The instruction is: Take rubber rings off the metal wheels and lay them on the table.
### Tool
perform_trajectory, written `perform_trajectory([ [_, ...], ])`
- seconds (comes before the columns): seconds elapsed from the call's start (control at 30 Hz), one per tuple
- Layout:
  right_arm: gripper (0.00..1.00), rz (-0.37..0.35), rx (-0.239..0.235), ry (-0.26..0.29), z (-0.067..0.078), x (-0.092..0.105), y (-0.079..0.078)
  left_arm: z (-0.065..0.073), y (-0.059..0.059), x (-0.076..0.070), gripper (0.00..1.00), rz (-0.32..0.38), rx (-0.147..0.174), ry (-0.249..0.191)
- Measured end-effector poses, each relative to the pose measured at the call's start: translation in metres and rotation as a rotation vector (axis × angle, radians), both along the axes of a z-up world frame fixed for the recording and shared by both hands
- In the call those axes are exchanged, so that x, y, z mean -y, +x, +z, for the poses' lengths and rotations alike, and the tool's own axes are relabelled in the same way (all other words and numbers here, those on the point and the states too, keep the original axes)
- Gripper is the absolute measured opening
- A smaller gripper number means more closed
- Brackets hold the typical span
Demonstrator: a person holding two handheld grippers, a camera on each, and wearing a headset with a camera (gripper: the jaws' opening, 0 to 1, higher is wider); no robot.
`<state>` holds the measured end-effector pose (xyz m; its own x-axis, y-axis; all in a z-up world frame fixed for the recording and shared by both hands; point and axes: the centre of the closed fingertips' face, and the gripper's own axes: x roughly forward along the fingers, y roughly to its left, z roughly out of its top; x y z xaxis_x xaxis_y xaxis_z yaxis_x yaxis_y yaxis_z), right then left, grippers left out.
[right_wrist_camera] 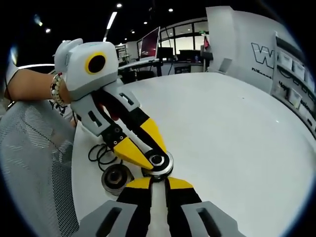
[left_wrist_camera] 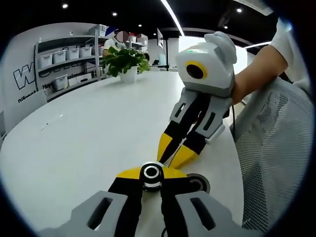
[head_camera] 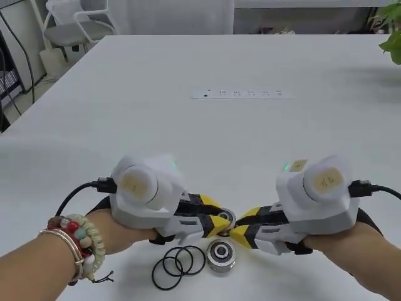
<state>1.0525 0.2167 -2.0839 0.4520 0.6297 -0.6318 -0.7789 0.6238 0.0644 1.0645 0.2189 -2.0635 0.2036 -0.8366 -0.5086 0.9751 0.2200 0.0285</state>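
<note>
My left gripper (head_camera: 220,221) (left_wrist_camera: 152,173) is shut on a small metal wheel (head_camera: 227,217) (left_wrist_camera: 152,174) (right_wrist_camera: 158,163), held just above the table. The right gripper (head_camera: 237,231) (right_wrist_camera: 157,181) meets it head on, its yellow tips closed against the black rubber ring (right_wrist_camera: 159,173) on the wheel's rim. In the left gripper view the right gripper (left_wrist_camera: 168,160) comes down from the upper right. A second metal wheel (head_camera: 220,254) (left_wrist_camera: 198,182) (right_wrist_camera: 116,178) lies flat on the table beneath the tips. Three loose black rubber rings (head_camera: 178,263) (right_wrist_camera: 101,154) lie overlapping beside it.
The white table (head_camera: 200,125) runs far ahead, with a white power strip (head_camera: 241,94) at its middle. A potted plant (left_wrist_camera: 126,61) stands at the far right end and a grey chair (head_camera: 72,28) at the far left corner. The near table edge is close below the wheels.
</note>
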Motion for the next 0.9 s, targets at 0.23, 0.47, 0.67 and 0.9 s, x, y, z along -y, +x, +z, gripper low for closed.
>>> perform_trajectory([
  [0.23,0.0,-0.033,-0.006,-0.002,0.0,0.003,0.004,0.0,0.0,0.0,0.09,0.0,0.012,-0.002],
  [0.47,0.0,-0.209,-0.163,0.118,-0.002,0.007,0.007,0.0,0.0,0.0,0.09,-0.001,0.02,-0.001],
  [0.67,0.0,-0.248,-0.186,0.166,0.001,0.011,0.009,0.0,0.001,0.0,0.09,0.0,0.023,-0.002],
  [0.9,0.0,-0.3,-0.205,0.236,0.008,0.014,0.013,0.0,0.001,0.0,0.08,0.004,0.022,-0.006],
])
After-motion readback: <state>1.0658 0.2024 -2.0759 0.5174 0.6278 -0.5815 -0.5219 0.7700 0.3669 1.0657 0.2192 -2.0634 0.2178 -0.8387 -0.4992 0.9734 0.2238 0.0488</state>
